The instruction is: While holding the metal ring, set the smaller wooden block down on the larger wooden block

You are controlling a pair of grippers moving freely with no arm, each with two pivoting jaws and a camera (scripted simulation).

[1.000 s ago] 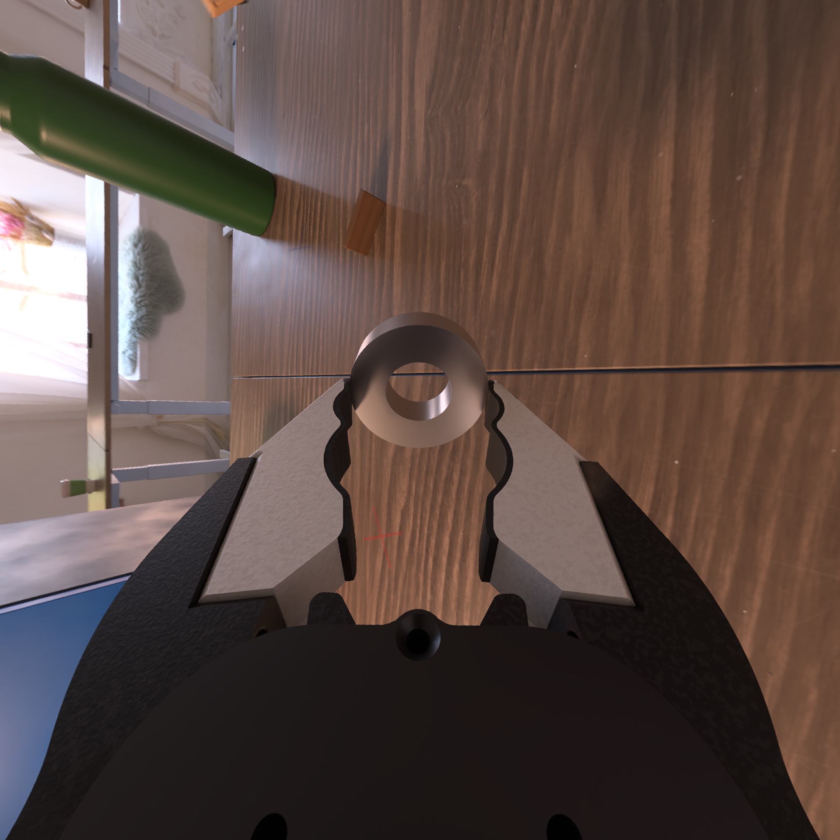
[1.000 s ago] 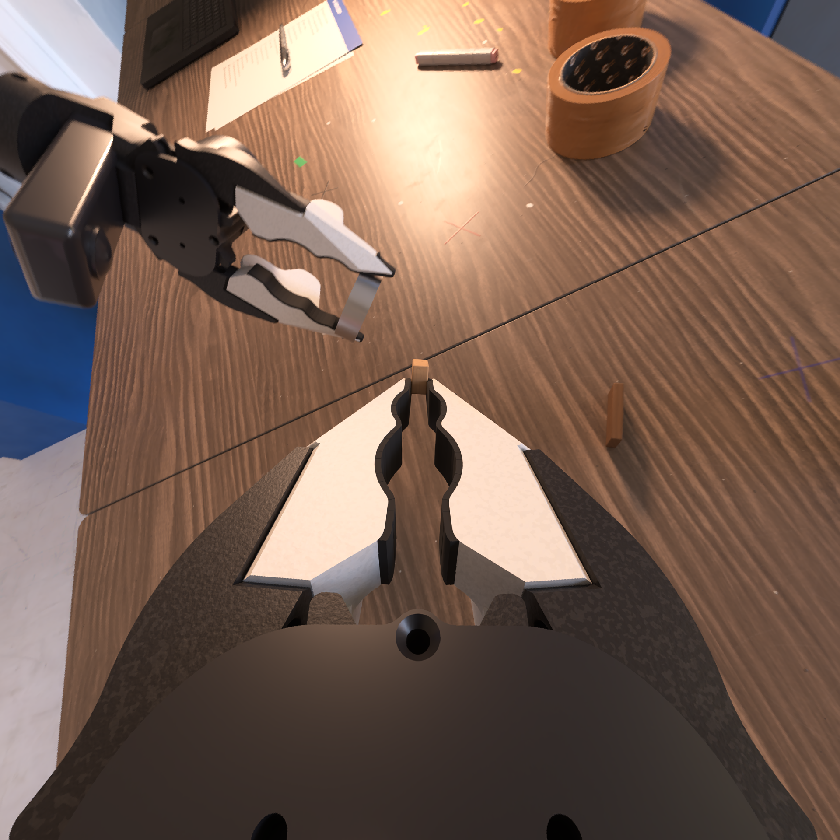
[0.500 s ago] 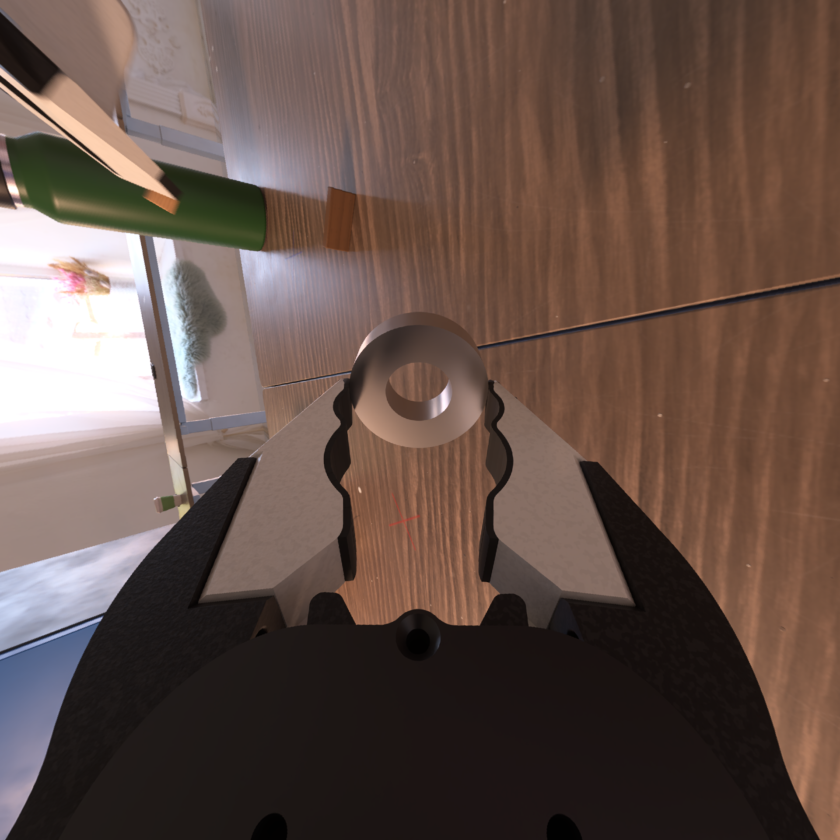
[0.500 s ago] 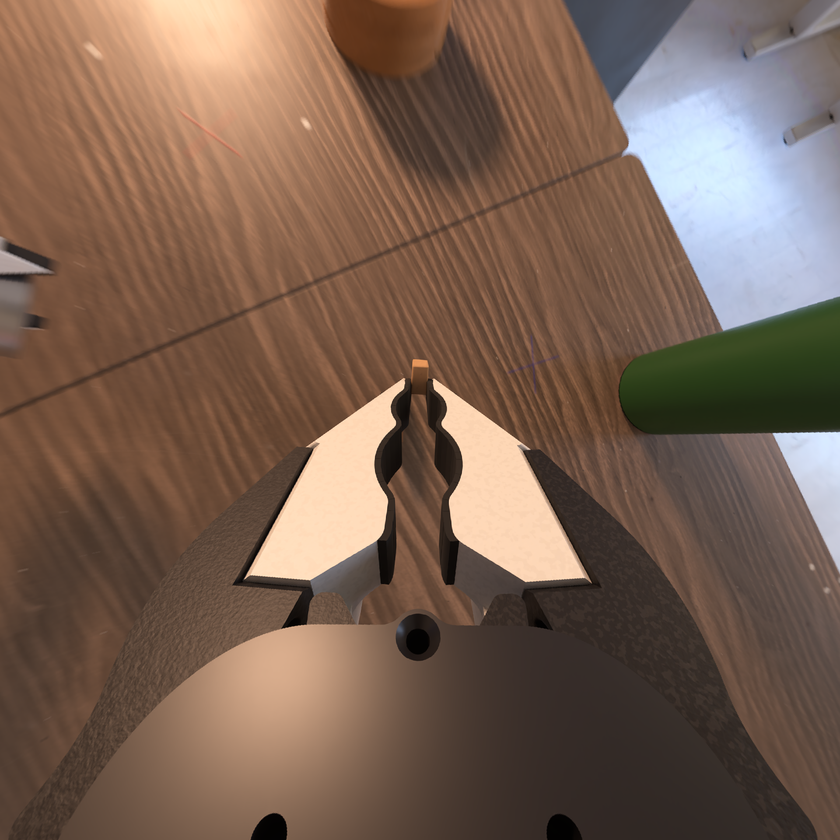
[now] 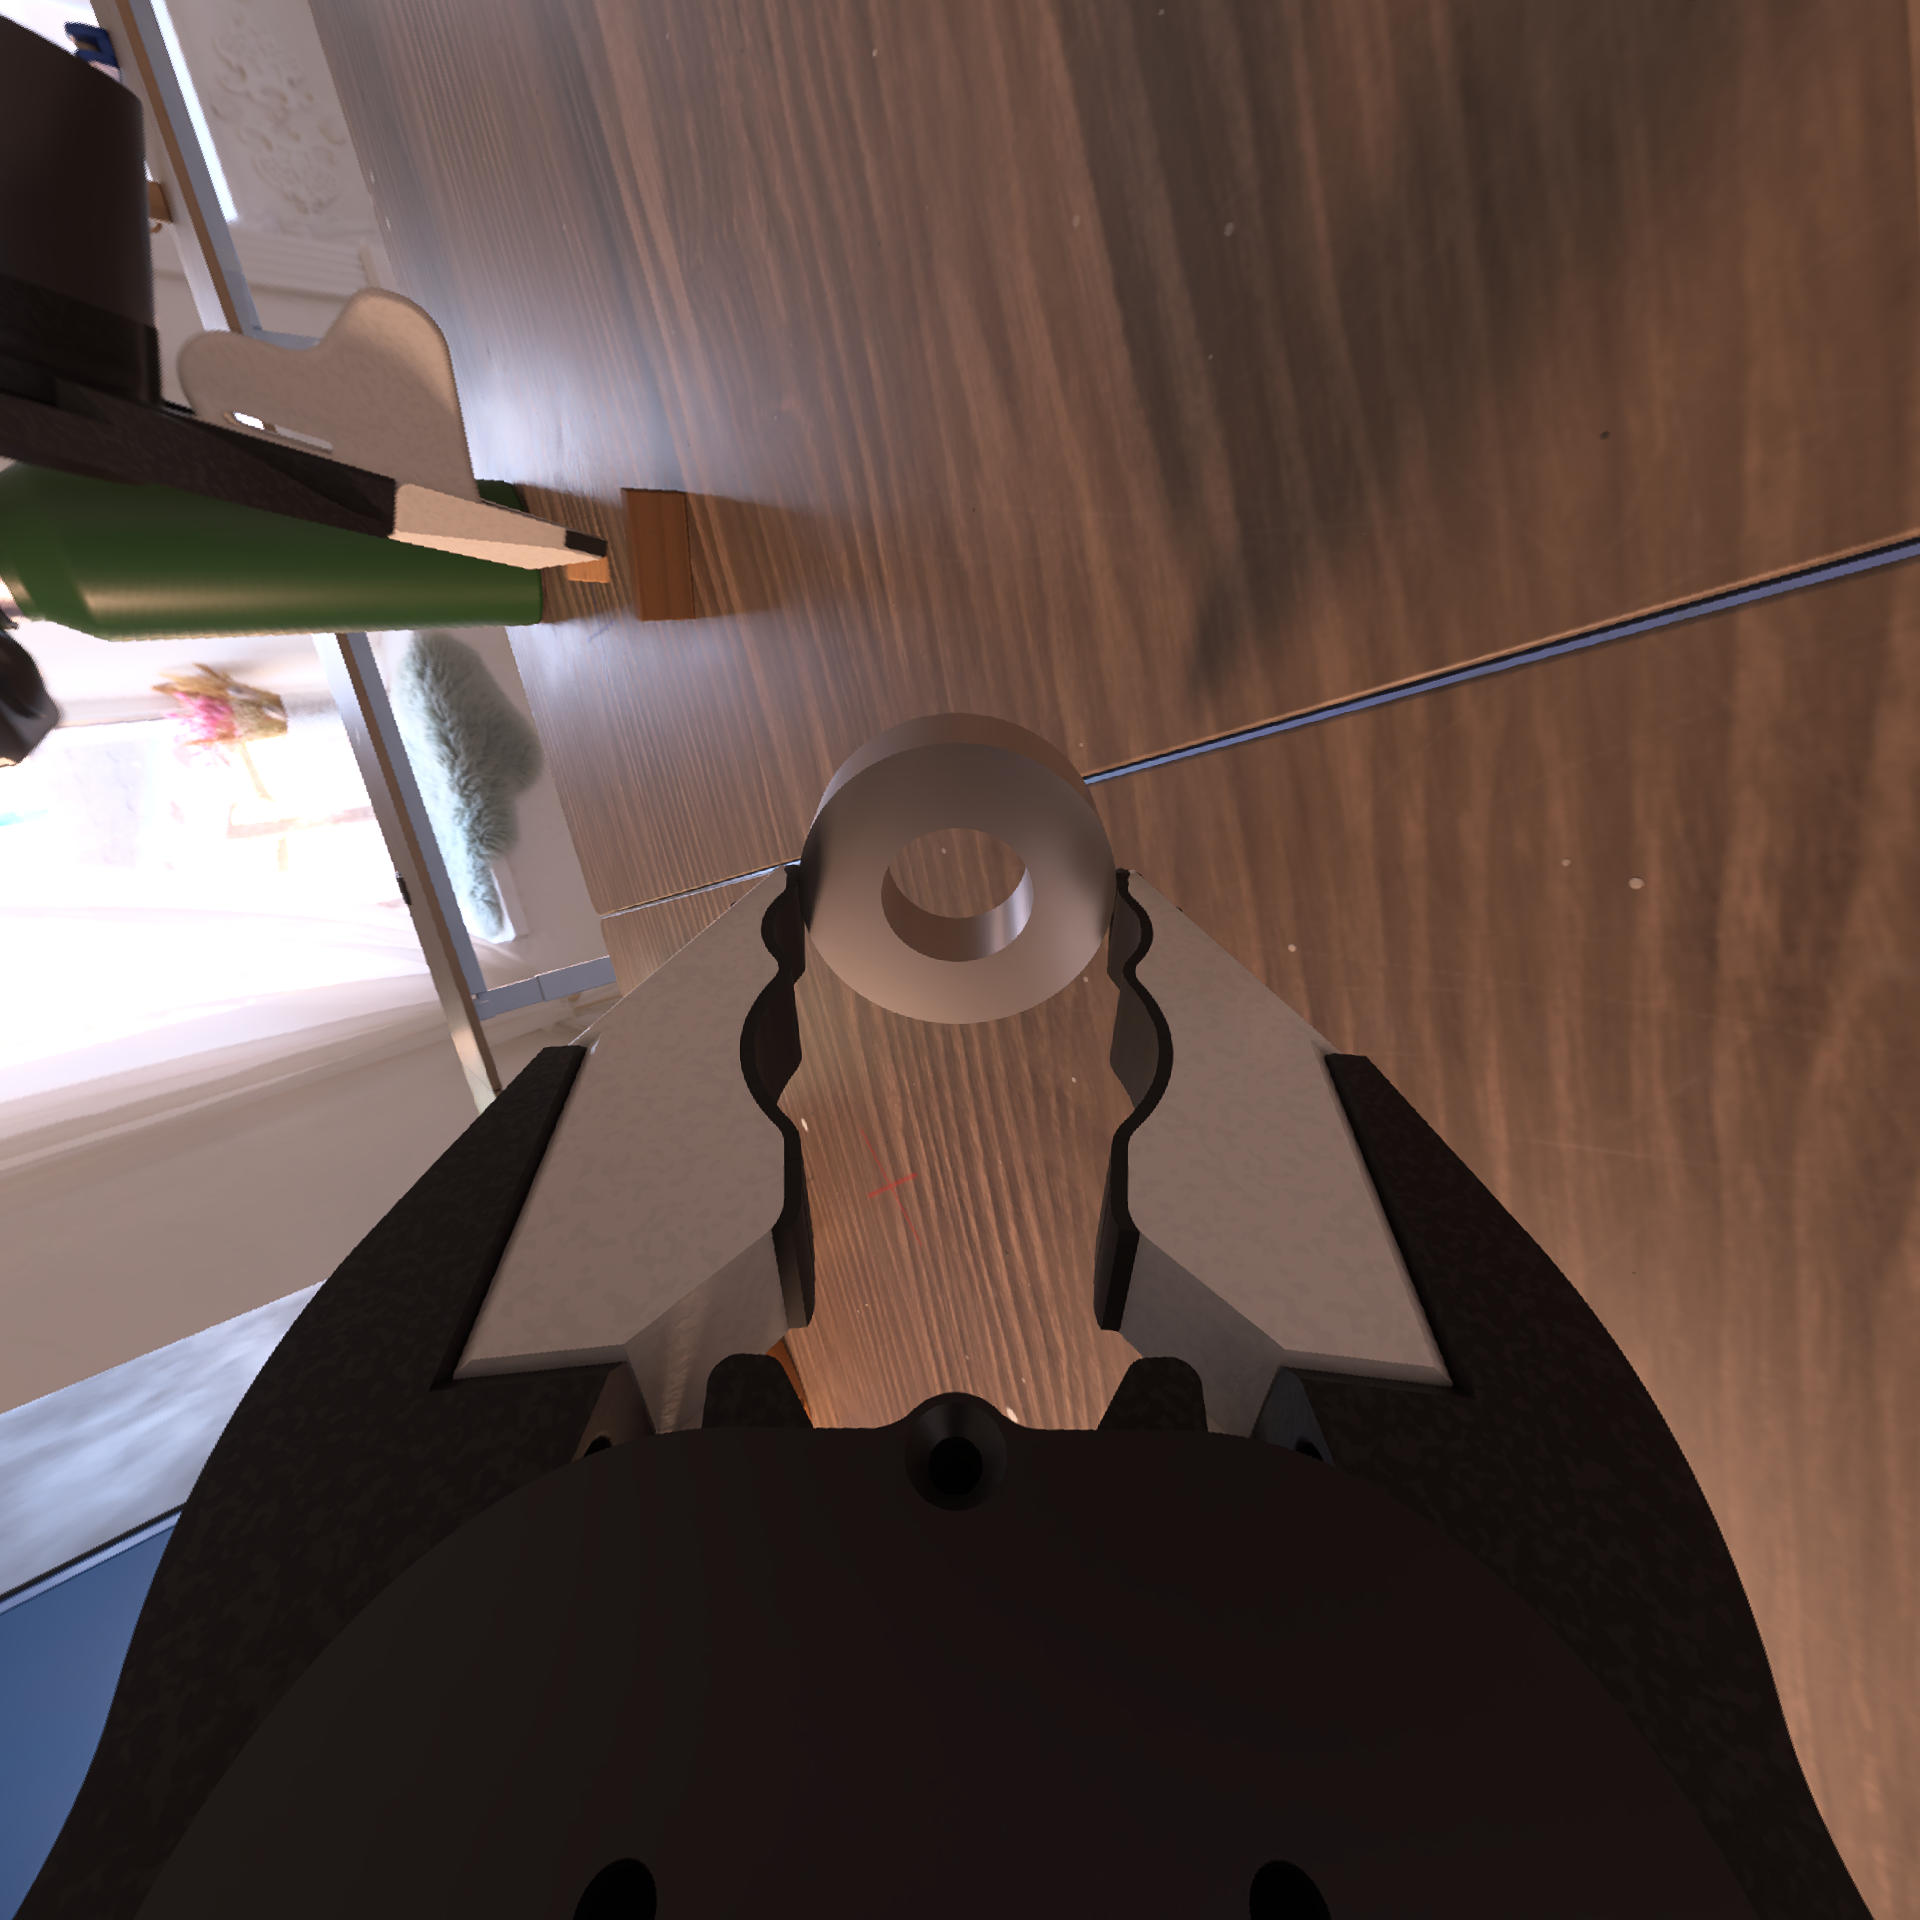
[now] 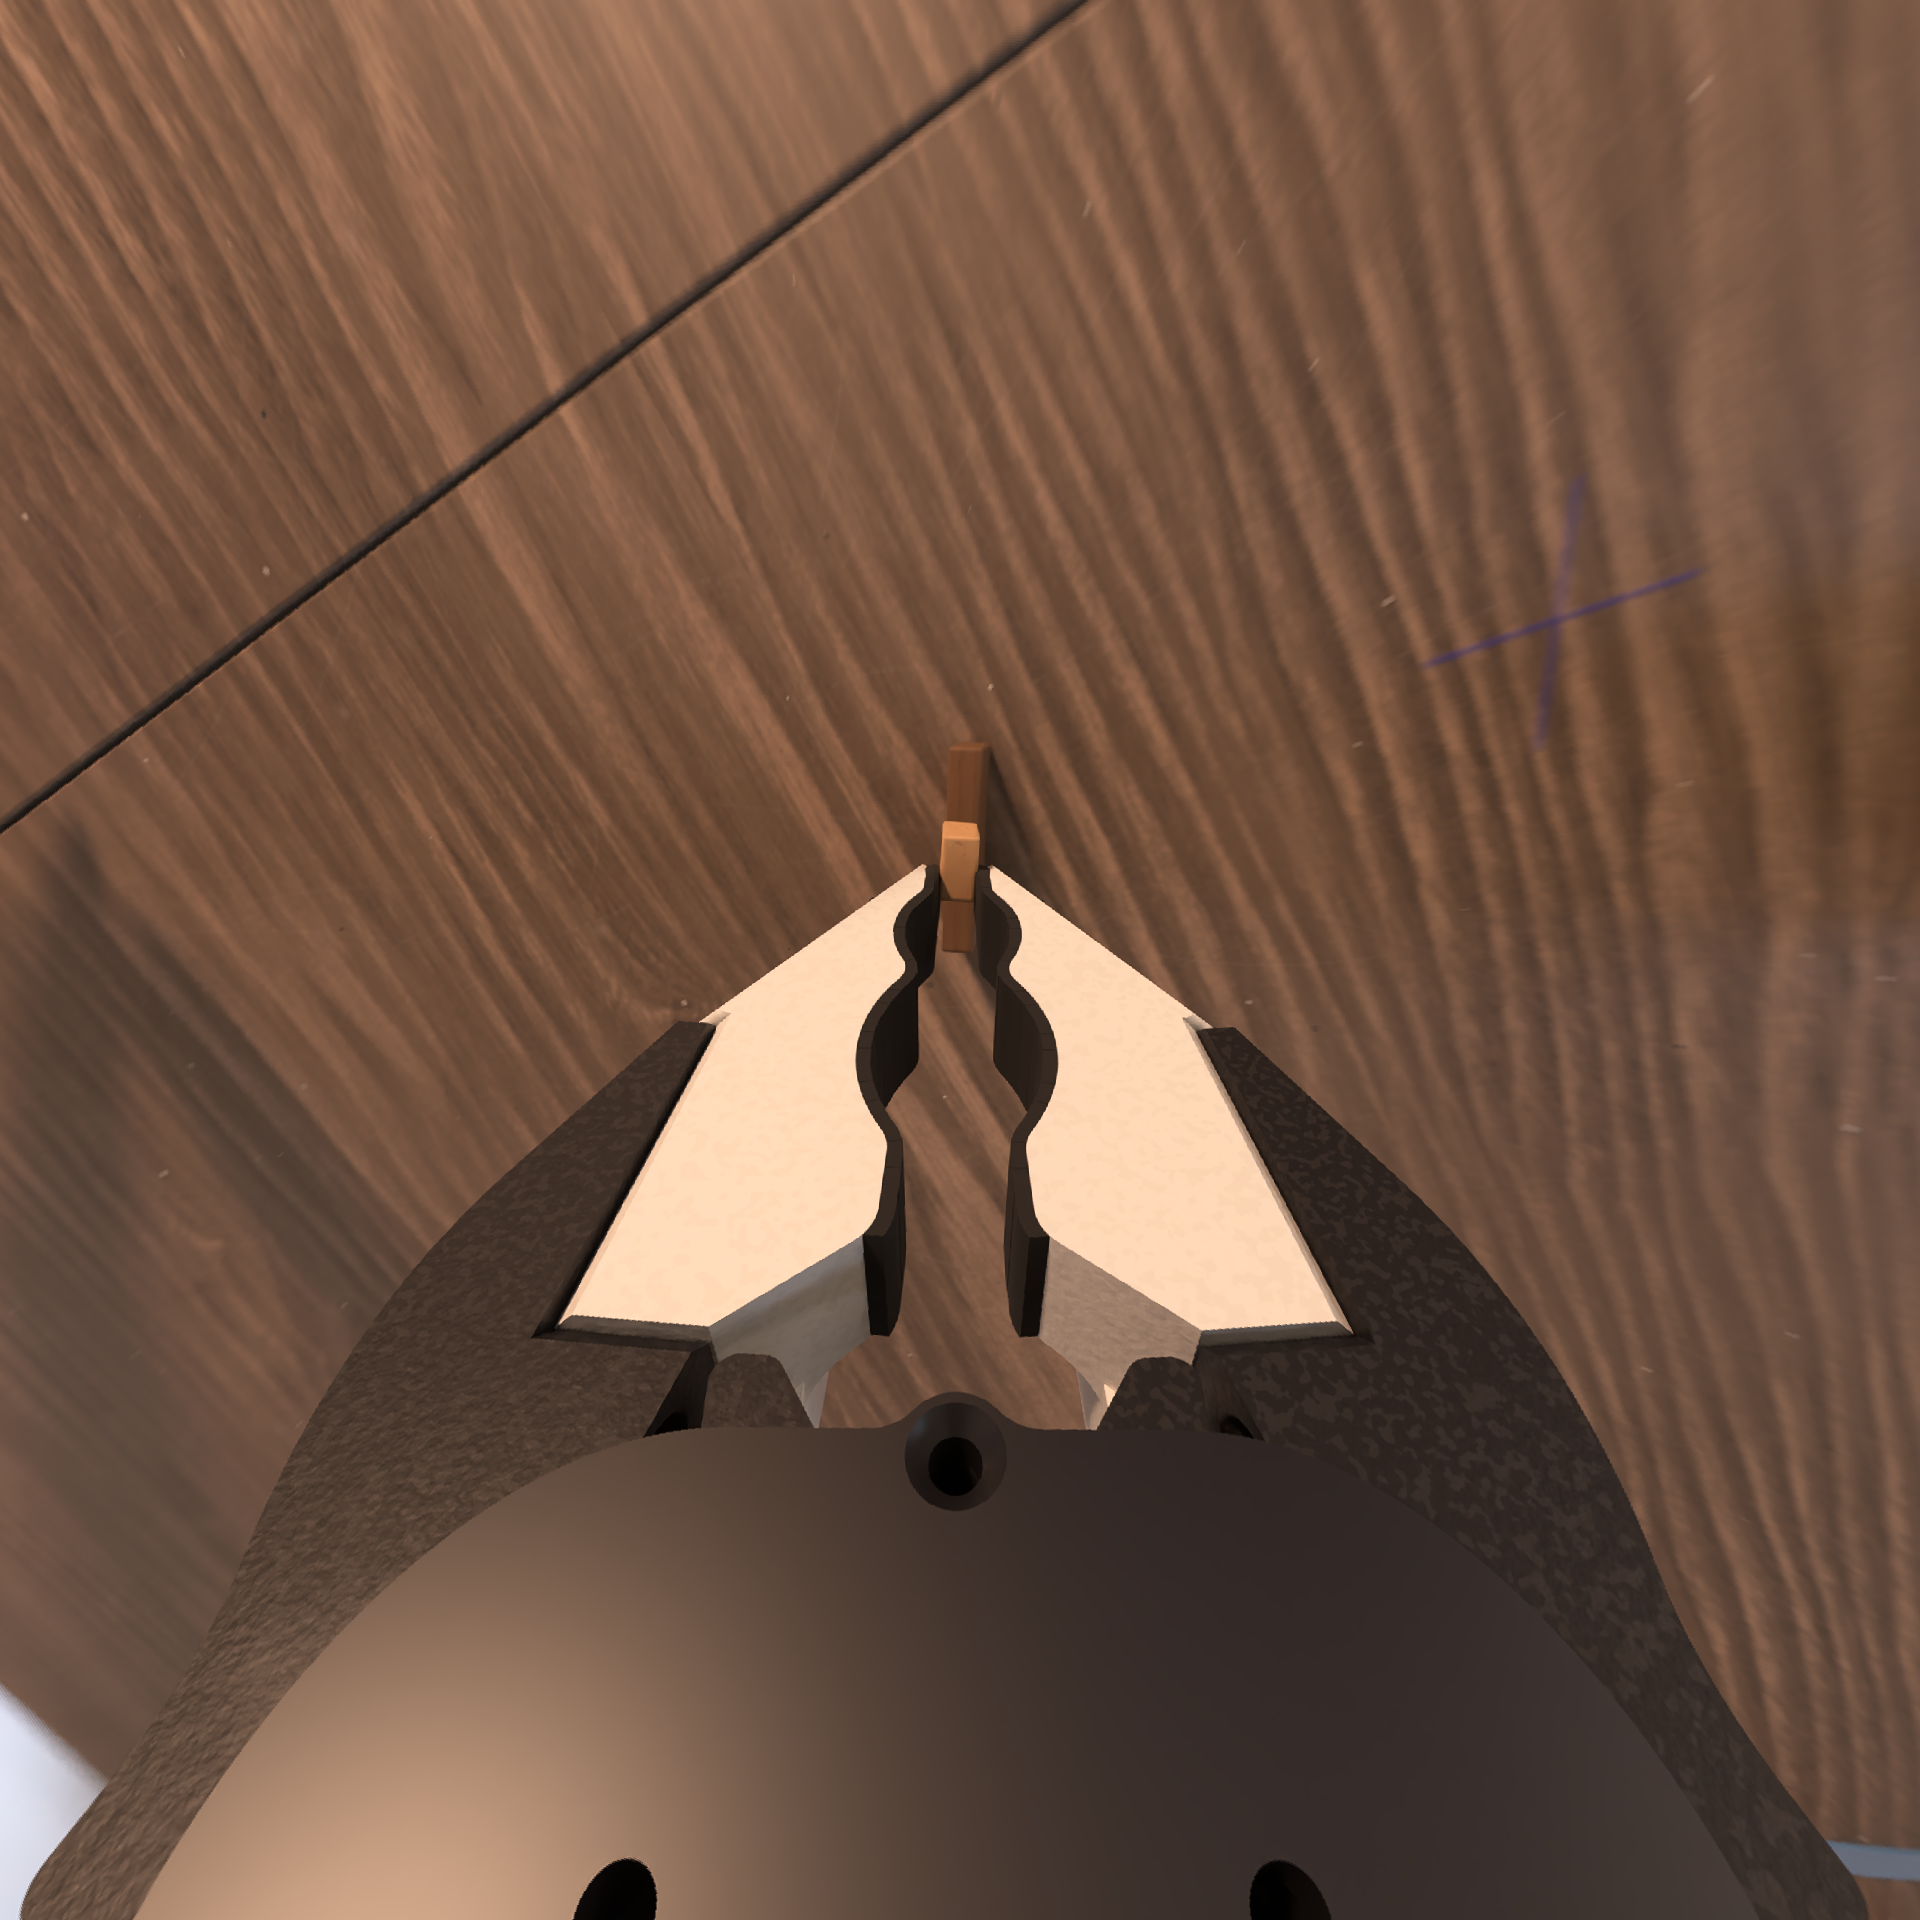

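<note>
Above the larger block (image 6: 964,781), your right gripper (image 6: 958,883) pinches the small block (image 6: 958,850); your left gripper's (image 5: 956,883) fingers (image 5: 665,1132) clamp the ring (image 5: 954,868).

Green bottle (image 5: 281,566) crowds larger block (image 5: 658,554) — tabletop (image 6: 1247,364) elsewhere open.

I see both units alike: left gripper (image 5: 956,894) and right gripper (image 6: 958,883) have rounded black speckled housings, pale wedge-shaped fingers with scalloped dark inner edges, and one recessed centre screw (image 6: 954,1460).
</note>
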